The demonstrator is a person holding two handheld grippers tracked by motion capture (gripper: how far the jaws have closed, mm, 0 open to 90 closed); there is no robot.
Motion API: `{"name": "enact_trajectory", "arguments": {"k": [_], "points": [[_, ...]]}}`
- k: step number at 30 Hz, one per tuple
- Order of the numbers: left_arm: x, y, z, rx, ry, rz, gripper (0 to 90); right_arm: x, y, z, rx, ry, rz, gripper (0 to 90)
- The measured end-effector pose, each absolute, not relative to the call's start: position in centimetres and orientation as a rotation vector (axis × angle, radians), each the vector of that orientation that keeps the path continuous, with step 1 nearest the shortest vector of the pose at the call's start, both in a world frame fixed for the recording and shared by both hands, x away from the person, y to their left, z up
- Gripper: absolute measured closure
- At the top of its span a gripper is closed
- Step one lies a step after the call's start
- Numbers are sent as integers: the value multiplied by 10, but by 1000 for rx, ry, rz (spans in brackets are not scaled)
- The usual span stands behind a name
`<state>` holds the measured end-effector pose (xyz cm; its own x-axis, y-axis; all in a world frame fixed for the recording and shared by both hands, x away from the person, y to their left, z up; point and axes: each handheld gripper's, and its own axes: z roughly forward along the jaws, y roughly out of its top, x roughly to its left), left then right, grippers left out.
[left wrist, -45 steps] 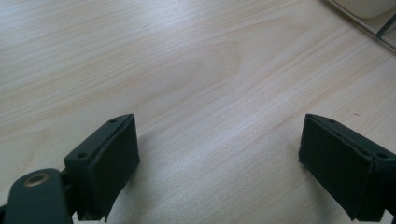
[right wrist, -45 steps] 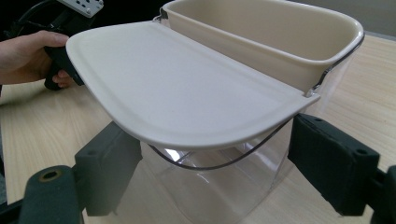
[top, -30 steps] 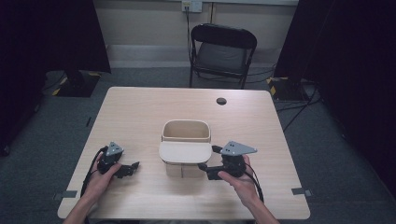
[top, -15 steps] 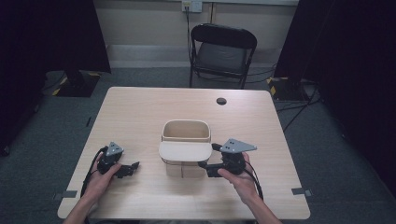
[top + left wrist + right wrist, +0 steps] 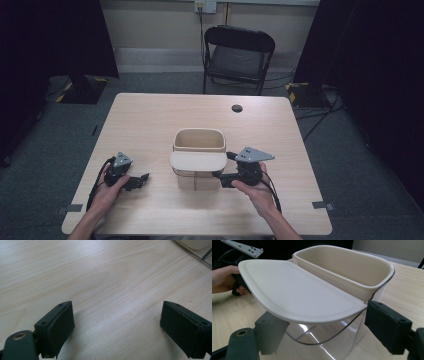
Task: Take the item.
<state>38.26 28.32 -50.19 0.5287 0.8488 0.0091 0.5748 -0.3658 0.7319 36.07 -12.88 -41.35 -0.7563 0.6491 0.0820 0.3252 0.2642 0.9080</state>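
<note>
The bin (image 5: pixel 198 159) stands near the middle of the table (image 5: pixel 150 120), a cream tub (image 5: pixel 352 265) seated in a clear shell (image 5: pixel 332 340), its cream lid (image 5: pixel 197 161) hanging out flat toward the person. The right gripper (image 5: pixel 223 179) sits just to the bin's right, jaws pointing in at the lid's near corner; in the right gripper view the lid's rim lies between the two pads (image 5: pixel 387 327), which stand wide and do not press on it, though they have just been closing a little. The left gripper (image 5: pixel 141 179) rests on the table well left of the bin, jaws wide apart over bare wood, holding nothing. Farther off, a small dark disc (image 5: pixel 237 108) lies near the table's far edge, and a folding chair (image 5: pixel 239 55) stands beyond it.
</note>
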Motion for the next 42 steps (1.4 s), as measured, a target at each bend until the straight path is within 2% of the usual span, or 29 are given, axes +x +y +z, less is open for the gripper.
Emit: {"name": "enact_trajectory", "arguments": {"k": [36, 42], "points": [[382, 283, -502, 2077, 1157, 516, 115, 366, -128, -403, 881, 2206, 1519, 222], [382, 283, -502, 2079, 1156, 517, 114, 366, -127, -400, 867, 2211, 1526, 254]]}}
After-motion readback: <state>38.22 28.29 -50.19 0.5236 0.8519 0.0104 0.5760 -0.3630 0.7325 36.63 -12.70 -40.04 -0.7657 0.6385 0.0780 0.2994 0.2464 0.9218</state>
